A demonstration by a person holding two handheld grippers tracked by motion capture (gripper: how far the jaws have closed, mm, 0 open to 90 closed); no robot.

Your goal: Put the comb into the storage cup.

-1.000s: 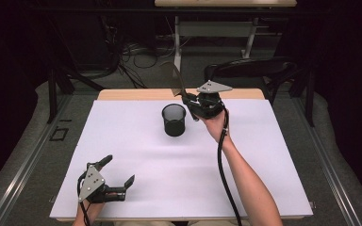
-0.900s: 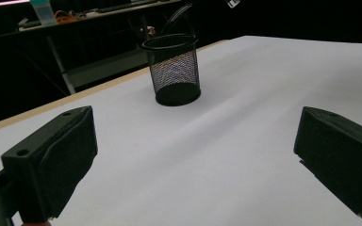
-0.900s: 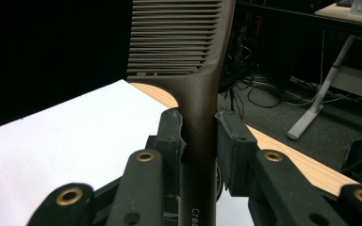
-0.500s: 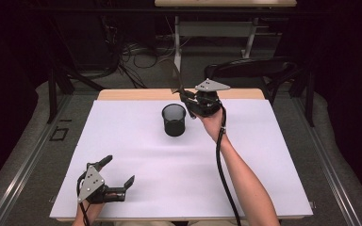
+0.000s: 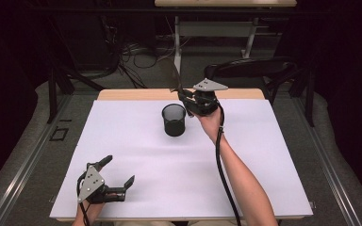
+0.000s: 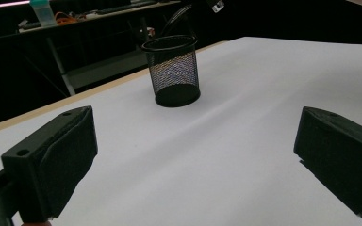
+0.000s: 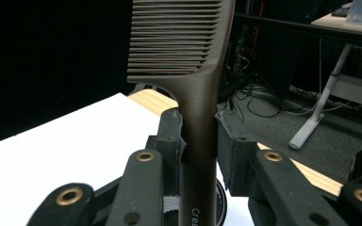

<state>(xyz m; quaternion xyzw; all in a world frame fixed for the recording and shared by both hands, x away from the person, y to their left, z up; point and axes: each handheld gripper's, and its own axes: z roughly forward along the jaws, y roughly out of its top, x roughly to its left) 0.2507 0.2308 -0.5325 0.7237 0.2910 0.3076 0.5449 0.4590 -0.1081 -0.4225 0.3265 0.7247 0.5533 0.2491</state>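
Note:
A dark brown comb (image 7: 195, 94) stands upright with its teeth at the top, and my right gripper (image 7: 199, 146) is shut on its handle. From above, the right gripper (image 5: 185, 98) hovers just behind and to the right of a black mesh cup (image 5: 174, 120), with the comb (image 5: 176, 77) rising above it. The cup's rim (image 7: 221, 207) lies right under the handle, whose lower end is hidden. My left gripper (image 5: 119, 170) rests open at the near left of the table. The cup (image 6: 172, 70) stands far ahead of the left gripper (image 6: 195, 155), which has nothing between its jaws.
A white sheet (image 5: 264, 155) covers the table, with a wooden strip (image 5: 136, 94) showing at the far edge. Beyond the table are dark floor, cables and another table's legs (image 5: 250, 42). A black chair back (image 5: 254, 66) stands behind the right gripper.
My right gripper, with the comb in it, has edged slightly left toward the cup. The left gripper has stayed still.

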